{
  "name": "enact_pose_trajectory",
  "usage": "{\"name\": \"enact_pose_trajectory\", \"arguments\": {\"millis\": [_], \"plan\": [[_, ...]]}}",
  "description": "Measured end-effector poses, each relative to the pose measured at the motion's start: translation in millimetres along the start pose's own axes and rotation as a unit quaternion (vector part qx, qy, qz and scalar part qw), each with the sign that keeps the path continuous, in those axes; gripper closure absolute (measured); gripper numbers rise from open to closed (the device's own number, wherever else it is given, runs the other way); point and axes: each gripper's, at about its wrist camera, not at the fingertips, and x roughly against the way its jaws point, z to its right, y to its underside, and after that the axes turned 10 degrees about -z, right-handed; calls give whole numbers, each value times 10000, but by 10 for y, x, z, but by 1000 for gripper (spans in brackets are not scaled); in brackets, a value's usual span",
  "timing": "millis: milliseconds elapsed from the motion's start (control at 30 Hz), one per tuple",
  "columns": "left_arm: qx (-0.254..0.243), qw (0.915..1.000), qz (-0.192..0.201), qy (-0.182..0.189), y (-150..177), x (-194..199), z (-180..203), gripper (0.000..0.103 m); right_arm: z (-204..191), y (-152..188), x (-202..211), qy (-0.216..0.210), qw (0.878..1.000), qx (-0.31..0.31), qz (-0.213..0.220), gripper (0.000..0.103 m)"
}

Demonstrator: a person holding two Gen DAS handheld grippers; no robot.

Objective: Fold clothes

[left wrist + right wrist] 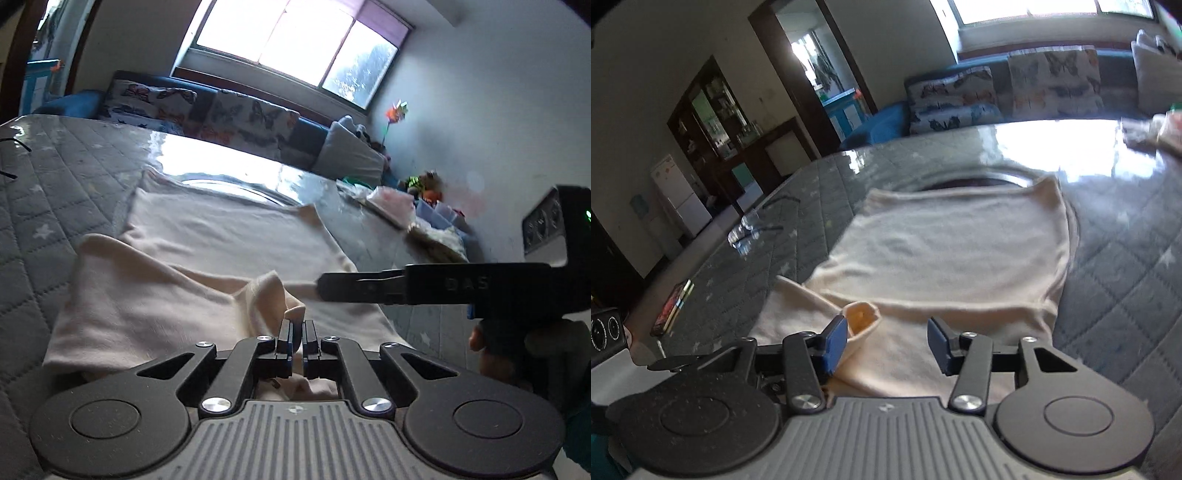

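Ribbed grey left gripper (297, 332) pinches a soft cream garment (207, 258) fold at twelve o'clock; right gripper (886, 341) gapes wide above quilted, starred table cover (1126, 258).

Your garment (229, 236) is a cream, soft knit piece lying mostly flat on the quilted desk (55, 192), straight ahead of both tongs. Its far part is spread smooth, with two far corners raised slightly into points. Nearer you, a layer is folded across the flat part, and a narrow, sleeve-like end (273, 295) is lifted off the rest, pinched between your left tongs (297, 332). That open end (862, 317) sits just beside the left finger of your right tongs (886, 345), which stand apart above the cloth's near part.
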Motion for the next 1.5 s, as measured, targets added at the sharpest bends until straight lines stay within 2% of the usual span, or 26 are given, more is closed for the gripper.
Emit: {"name": "enact_pose_trajectory", "arguments": {"millis": [167,367,533,633,733,767,833,867,1200,1333,1500], "plan": [[-122,9998,-140,-68,93,3,-1,97,21,8,-175,-127,9996,-163,-217,56],[-297,9992,-259,-77,152,45,3,87,-84,1,-355,-101,9991,-77,-407,56],[-551,9983,-195,-91,196,155,37,67,-111,12,-429,-26,9993,-59,-368,61],[-588,9981,-128,-117,208,236,18,56,-106,14,-444,2,9994,-49,-354,69],[-565,9982,-61,-215,205,317,-46,52,-103,13,-451,30,9994,-25,-352,75],[-545,9981,-33,-271,202,344,-73,51,-109,16,-453,51,9994,-6,-350,85],[-452,9982,27,-404,190,388,-147,48,-153,35,-452,155,9992,144,-346,91],[-406,9981,53,-451,181,406,-184,48,-177,45,-451,209,9989,224,-344,97],[-268,9964,239,-772,123,503,-388,41,-429,-53,-29,671,9923,968,385,99],[-238,9964,213,-781,118,491,-421,39,-407,-86,178,776,9909,951,552,99],[-264,9964,148,-788,99,465,-441,37,-231,-51,240,1095,9905,676,476,99]]}}
